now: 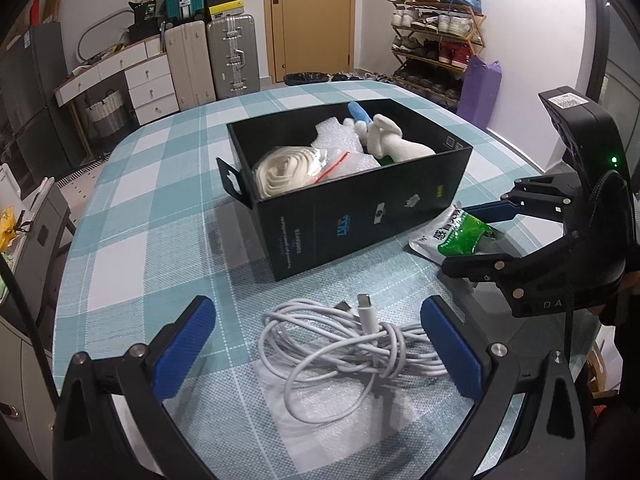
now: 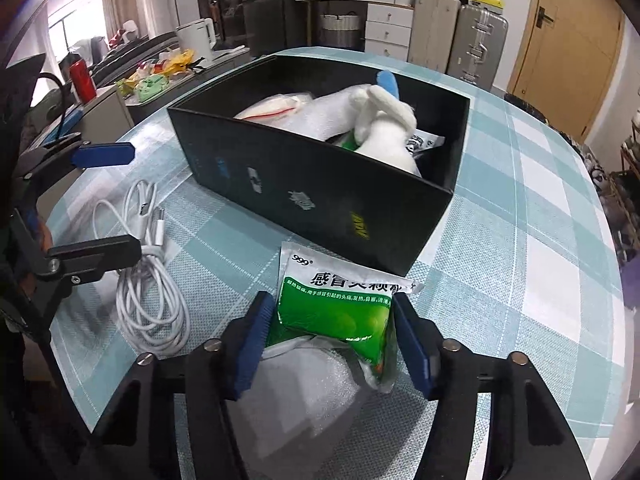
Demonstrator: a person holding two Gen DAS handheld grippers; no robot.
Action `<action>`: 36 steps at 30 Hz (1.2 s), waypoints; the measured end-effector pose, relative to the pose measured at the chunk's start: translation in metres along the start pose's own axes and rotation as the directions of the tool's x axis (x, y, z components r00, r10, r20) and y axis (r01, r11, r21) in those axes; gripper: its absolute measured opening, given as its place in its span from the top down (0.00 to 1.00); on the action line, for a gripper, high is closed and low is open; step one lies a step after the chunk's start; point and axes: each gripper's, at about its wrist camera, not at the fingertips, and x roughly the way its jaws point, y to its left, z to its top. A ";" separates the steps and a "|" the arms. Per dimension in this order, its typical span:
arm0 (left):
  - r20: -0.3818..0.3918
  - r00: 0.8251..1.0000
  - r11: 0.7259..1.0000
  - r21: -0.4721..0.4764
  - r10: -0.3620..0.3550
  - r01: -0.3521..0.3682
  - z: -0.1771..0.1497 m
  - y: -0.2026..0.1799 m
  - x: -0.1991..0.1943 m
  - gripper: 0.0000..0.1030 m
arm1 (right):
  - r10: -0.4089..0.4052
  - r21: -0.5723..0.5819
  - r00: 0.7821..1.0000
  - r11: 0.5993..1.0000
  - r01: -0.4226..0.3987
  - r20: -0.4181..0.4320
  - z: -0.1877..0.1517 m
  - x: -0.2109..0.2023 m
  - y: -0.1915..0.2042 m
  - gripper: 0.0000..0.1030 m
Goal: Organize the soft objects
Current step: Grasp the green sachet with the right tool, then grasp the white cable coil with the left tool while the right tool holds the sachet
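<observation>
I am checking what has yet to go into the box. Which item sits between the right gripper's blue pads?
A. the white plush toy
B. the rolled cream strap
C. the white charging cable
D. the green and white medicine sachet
D: in the right wrist view the right gripper's blue pads press both sides of the green and white medicine sachet, which lies on the table beside the black box; the white charging cable lies apart.

A domestic room with pale walls, a tan wooden door (image 1: 310, 20) shut at the back. Hard-shell suitcases (image 1: 212, 60) stand beside a white chest of drawers (image 1: 150, 88); a wooden rack of shoes (image 1: 436, 40) lines the right wall. Daylight enters through a curtained window (image 2: 76, 32) at the far side.
</observation>
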 end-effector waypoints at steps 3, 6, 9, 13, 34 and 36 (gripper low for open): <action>-0.011 1.000 1.000 0.004 -0.026 0.026 -0.001 -0.002 0.000 0.00 | 0.005 -0.014 1.000 1.000 -0.005 0.016 0.001 -0.005 0.003 0.45; -0.029 0.997 0.998 0.001 -0.066 0.066 -0.003 -0.001 0.002 0.00 | 0.016 -0.021 0.999 1.000 -0.016 0.040 0.002 -0.012 0.005 0.45; -0.039 0.997 0.998 -0.015 -0.060 0.060 -0.004 0.000 0.005 0.00 | 0.024 -0.034 0.998 0.999 -0.022 0.053 0.003 -0.016 0.007 0.45; -0.072 0.995 0.997 -0.034 -0.065 0.063 -0.007 0.005 0.011 0.00 | 0.026 -0.036 0.998 0.999 -0.024 0.057 0.002 -0.018 0.009 0.45; -0.052 0.986 0.985 -0.073 -0.157 0.153 -0.007 0.010 -0.004 0.36 | 0.050 -0.068 0.994 0.997 -0.043 0.099 0.000 -0.033 0.014 0.45; -0.038 0.987 0.986 -0.072 -0.156 0.153 -0.005 0.010 -0.007 0.36 | 0.057 -0.069 0.992 0.996 -0.050 0.108 0.001 -0.036 0.015 0.45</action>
